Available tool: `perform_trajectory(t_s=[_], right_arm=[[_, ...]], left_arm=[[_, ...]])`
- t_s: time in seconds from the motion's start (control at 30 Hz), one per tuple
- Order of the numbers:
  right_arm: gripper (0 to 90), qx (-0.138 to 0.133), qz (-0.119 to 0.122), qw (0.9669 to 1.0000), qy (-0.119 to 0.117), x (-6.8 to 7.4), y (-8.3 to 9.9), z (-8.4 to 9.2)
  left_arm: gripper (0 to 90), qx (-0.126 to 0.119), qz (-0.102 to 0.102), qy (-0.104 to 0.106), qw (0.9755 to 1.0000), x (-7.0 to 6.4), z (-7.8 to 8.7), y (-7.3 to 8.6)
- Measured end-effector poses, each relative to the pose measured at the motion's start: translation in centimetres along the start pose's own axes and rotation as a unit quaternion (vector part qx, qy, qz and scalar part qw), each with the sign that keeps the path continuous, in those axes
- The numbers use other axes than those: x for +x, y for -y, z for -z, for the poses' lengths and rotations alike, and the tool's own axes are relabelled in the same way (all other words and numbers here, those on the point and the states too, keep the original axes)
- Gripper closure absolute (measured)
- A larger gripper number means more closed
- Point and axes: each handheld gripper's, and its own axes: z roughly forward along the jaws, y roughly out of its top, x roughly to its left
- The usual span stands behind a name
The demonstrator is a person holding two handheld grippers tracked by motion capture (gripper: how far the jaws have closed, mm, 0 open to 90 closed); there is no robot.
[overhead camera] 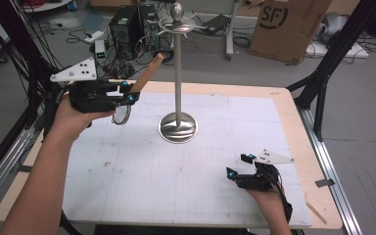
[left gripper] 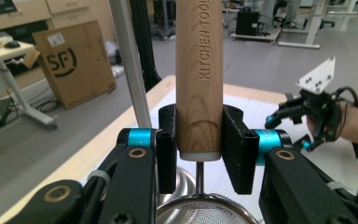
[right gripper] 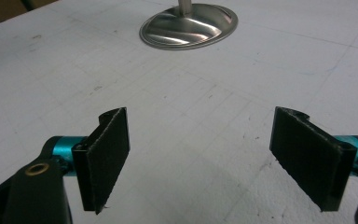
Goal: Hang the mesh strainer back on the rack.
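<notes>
My left gripper (overhead camera: 129, 91) is held above the table's far left and is shut on the wooden handle (overhead camera: 148, 72) of a kitchen strainer. The strainer's metal ring (overhead camera: 122, 115) hangs below the jaws. In the left gripper view the handle (left gripper: 199, 70), stamped "KITCHEN TOOL", stands upright between the jaws of that gripper (left gripper: 199, 149), with the mesh rim (left gripper: 200, 211) below. A tall steel stand (overhead camera: 178, 73) with hooks at its top rises from a round base (overhead camera: 177, 128) to the right of the strainer. My right gripper (overhead camera: 239, 165) rests low at the front right, open and holding nothing (right gripper: 209, 158).
The white gridded mat (overhead camera: 215, 161) lies on a wooden tabletop (overhead camera: 298, 127). The stand's base (right gripper: 189, 25) is ahead of the right gripper. A cardboard box (overhead camera: 286, 24) and computer gear (overhead camera: 132, 24) sit on the floor beyond. Black frame posts (overhead camera: 323, 73) flank the table.
</notes>
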Motion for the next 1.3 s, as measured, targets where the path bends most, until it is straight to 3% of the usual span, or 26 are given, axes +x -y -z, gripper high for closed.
perform_trajectory(t_s=[0.23, 0.43, 0.7, 1.3], right_arm=[[18.8, 0.0, 0.001, 1.0, 0.0, 0.0, 0.0, 0.0], [18.9, -0.001, 0.001, 1.0, 0.0, 0.0, 0.0, 0.0], [18.8, 0.002, 0.001, 1.0, 0.0, 0.0, 0.0, 0.0], [18.8, -0.003, 0.001, 1.0, 0.002, 0.0, 0.0, 0.1]], left_arm=[[68.9, -0.002, -0.012, -0.015, 0.9998, 0.4, 0.1, -2.2], [69.0, -0.007, -0.01, -0.031, 0.9994, 0.8, 0.5, -3.0], [69.0, -0.005, -0.005, -0.053, 0.9986, 1.4, 0.5, -3.4], [69.0, 0.016, 0.011, -0.086, 0.9961, 2.3, -1.4, -3.1]])
